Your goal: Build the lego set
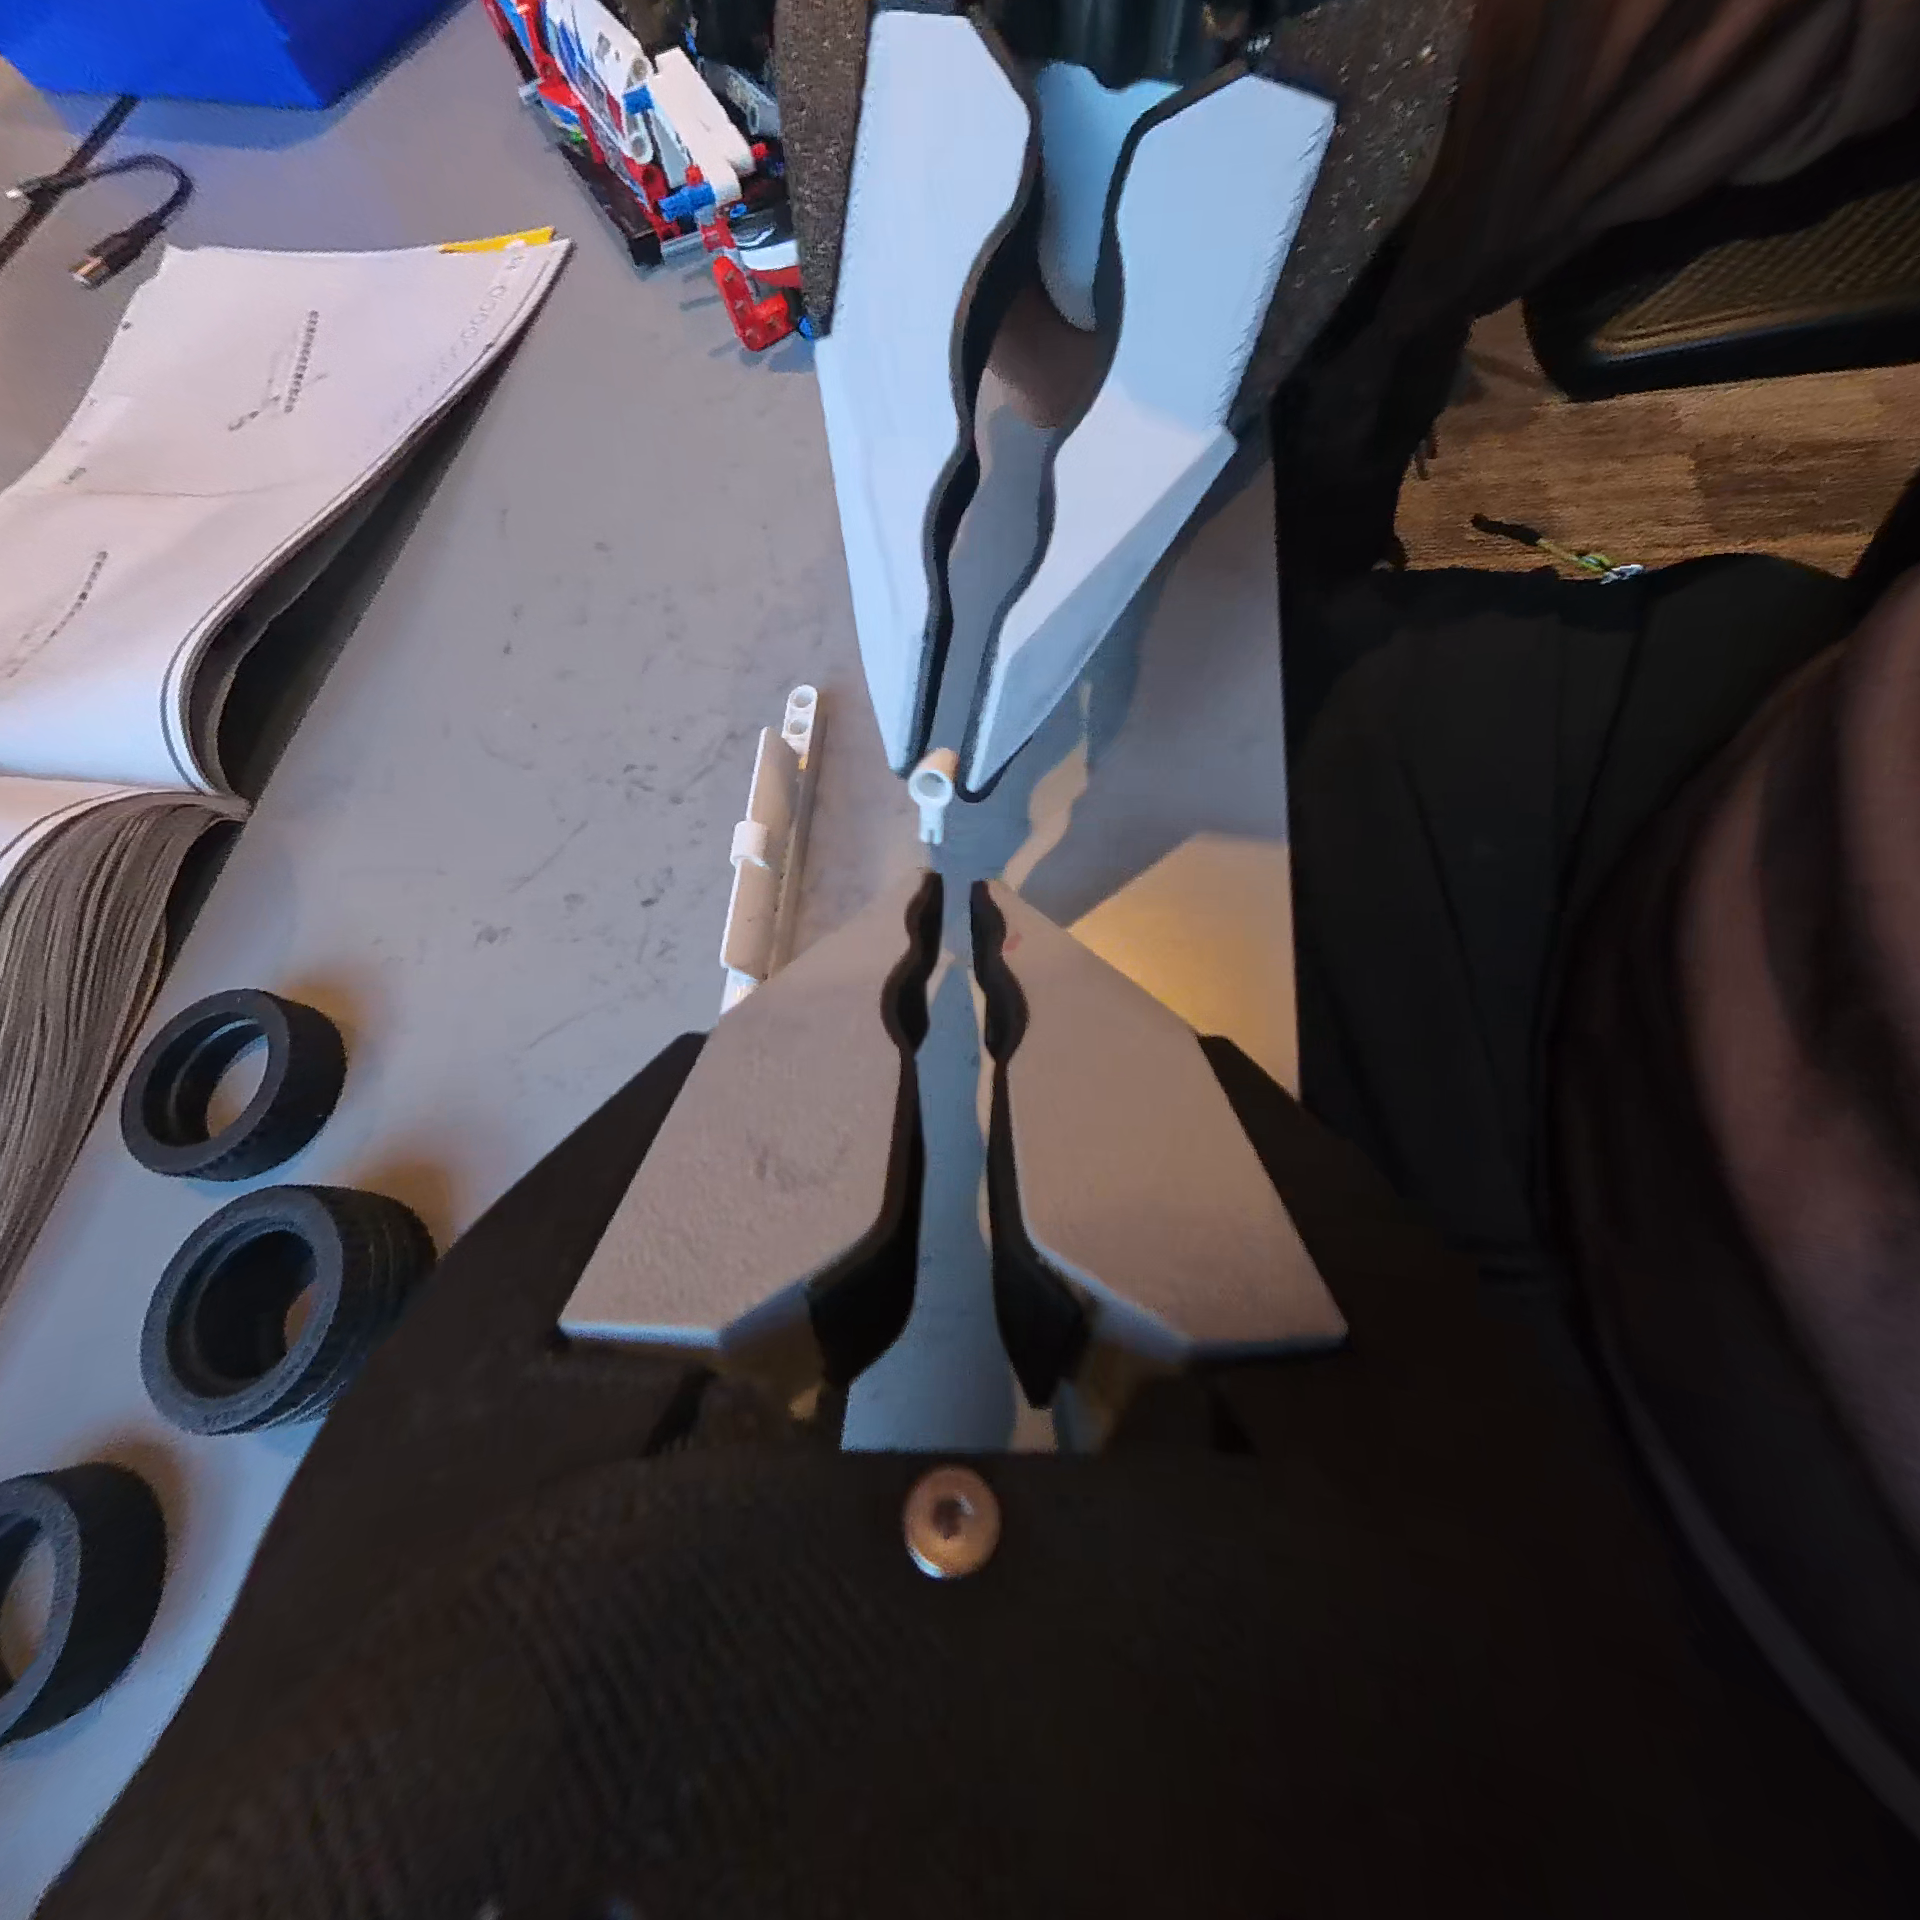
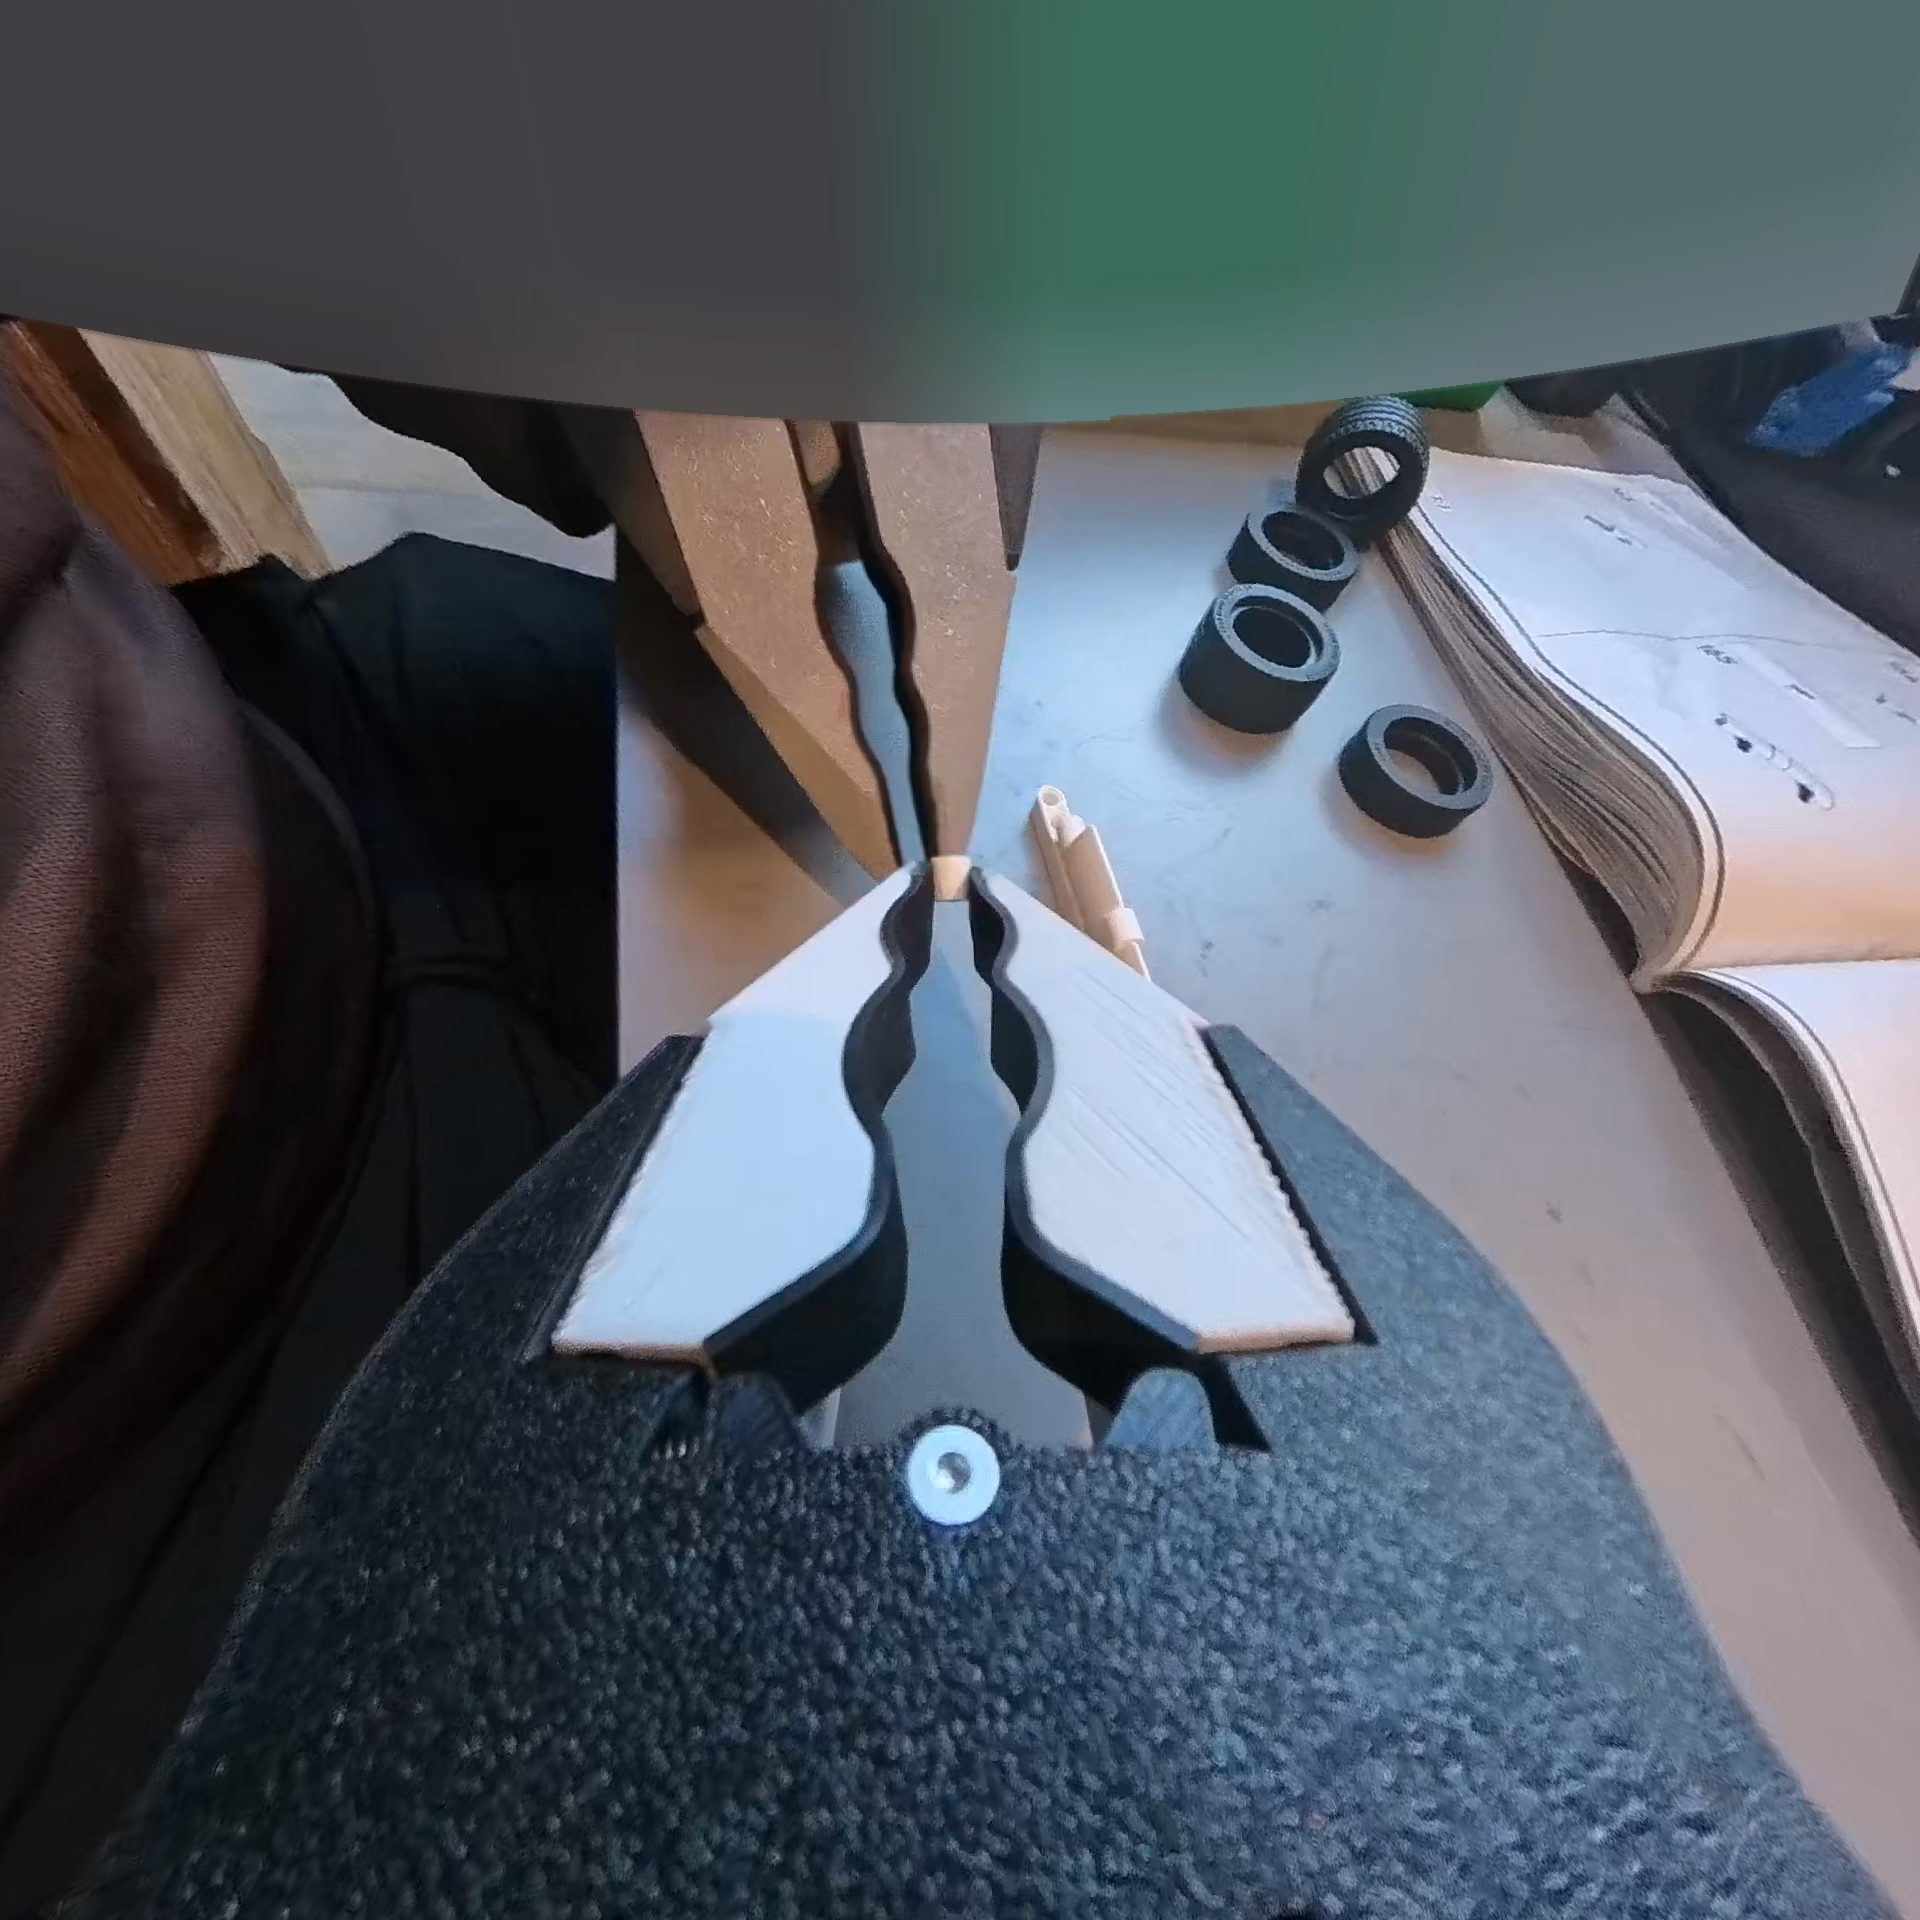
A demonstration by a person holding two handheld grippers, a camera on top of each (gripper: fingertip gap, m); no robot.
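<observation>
My right gripper (image 2: 950, 881) is shut on a small tan-and-white pin piece (image 2: 948, 876), held just above the grey table. In the left wrist view it comes down from the top (image 1: 935, 781), with the piece (image 1: 931, 798) poking out of its tips. My left gripper (image 1: 957, 885) points tip to tip at it, just short of the piece, jaws a narrow gap apart and empty. It enters the right wrist view from above (image 2: 920, 847). A long white lego beam assembly (image 1: 774, 842) lies on the table beside both tips, also in the right wrist view (image 2: 1081, 878).
Black tyres (image 1: 234, 1081) (image 2: 1257, 655) lie loose beside an open instruction book (image 1: 260, 416) (image 2: 1662, 727). A partly built red, white and blue model (image 1: 665, 145), a blue box (image 1: 208, 42) and a cable (image 1: 104, 229) are farther back. The table edge (image 1: 1283, 935) borders a person's dark-clothed lap. The grippers are tip to tip, or close to it.
</observation>
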